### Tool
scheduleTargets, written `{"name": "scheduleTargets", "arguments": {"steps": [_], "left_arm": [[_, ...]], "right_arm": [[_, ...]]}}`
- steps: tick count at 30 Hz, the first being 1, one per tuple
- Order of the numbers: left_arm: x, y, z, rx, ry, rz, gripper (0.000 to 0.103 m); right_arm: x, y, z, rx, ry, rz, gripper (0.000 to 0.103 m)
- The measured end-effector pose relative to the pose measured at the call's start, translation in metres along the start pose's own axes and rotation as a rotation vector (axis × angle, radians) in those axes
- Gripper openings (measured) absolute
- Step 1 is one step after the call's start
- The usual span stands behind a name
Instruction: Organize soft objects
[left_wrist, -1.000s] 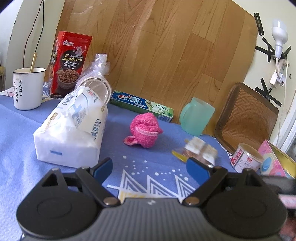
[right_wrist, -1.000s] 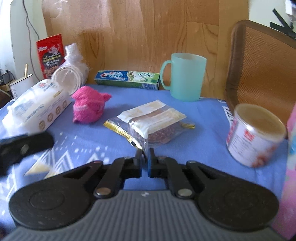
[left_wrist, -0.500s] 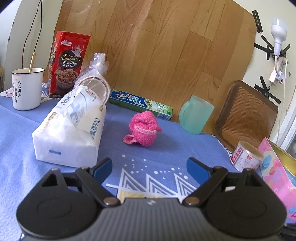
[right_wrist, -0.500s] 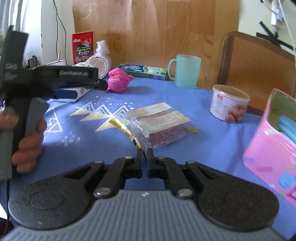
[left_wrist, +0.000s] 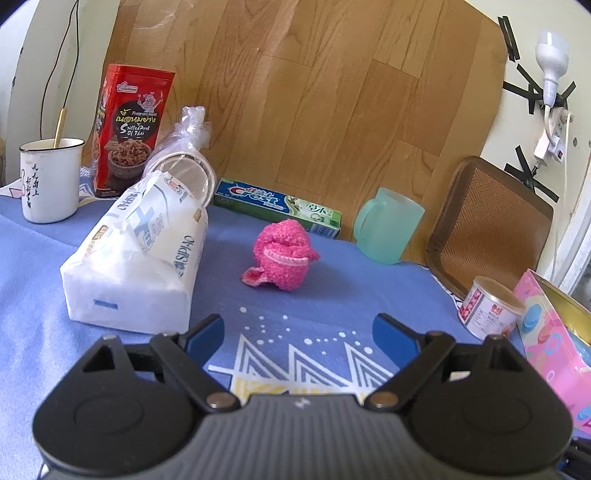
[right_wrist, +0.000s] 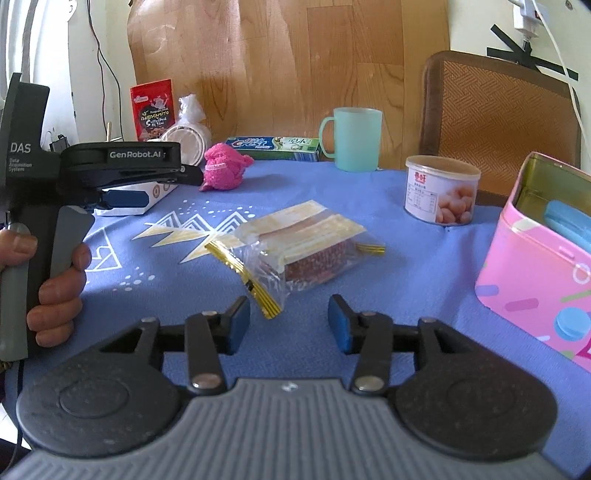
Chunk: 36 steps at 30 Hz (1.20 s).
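A pink fuzzy sock bundle (left_wrist: 286, 254) lies mid-table, also in the right wrist view (right_wrist: 224, 172). A white tissue pack (left_wrist: 136, 254) lies left of it. A clear plastic bag of food with gold ties (right_wrist: 295, 249) lies on the blue cloth just beyond my right gripper (right_wrist: 289, 325), which is open and empty. My left gripper (left_wrist: 298, 334) is open and empty, short of the sock; it shows from the side in the right wrist view (right_wrist: 122, 177).
At the back stand a white enamel mug (left_wrist: 50, 179), a red snack box (left_wrist: 129, 129), a bagged stack of cups (left_wrist: 184, 170), a toothpaste box (left_wrist: 277, 206) and a green cup (right_wrist: 352, 138). A can (right_wrist: 439, 194) and an open pink tin (right_wrist: 543, 254) are at right.
My right gripper has opened and let go of the clear food bag, which now lies on the cloth nearer the table's front. The left gripper stays open, nearly still.
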<state>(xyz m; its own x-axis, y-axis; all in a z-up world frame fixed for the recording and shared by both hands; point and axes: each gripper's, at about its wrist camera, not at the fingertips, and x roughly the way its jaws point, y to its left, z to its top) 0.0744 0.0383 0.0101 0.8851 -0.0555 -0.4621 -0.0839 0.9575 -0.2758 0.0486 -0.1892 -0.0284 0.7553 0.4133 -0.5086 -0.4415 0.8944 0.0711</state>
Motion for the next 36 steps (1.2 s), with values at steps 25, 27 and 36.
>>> {"name": "scheduleTargets", "arguments": {"steps": [25,27,36], "left_arm": [[0.0008,-0.0023,0.0001,0.009,0.000,0.000,0.092],[0.0009,-0.0022,0.0002,0.010,0.000,0.000,0.092],[0.0015,-0.0023,-0.0001,0.017,-0.002,-0.003,0.092]], "right_arm": [[-0.0021,-0.0032,-0.0006,0.030,-0.008,0.009,0.051],[-0.0022,-0.0034,-0.0004,0.033,-0.009,0.011,0.051],[-0.0027,-0.0048,-0.0004,0.043,-0.011,0.016,0.051]]}}
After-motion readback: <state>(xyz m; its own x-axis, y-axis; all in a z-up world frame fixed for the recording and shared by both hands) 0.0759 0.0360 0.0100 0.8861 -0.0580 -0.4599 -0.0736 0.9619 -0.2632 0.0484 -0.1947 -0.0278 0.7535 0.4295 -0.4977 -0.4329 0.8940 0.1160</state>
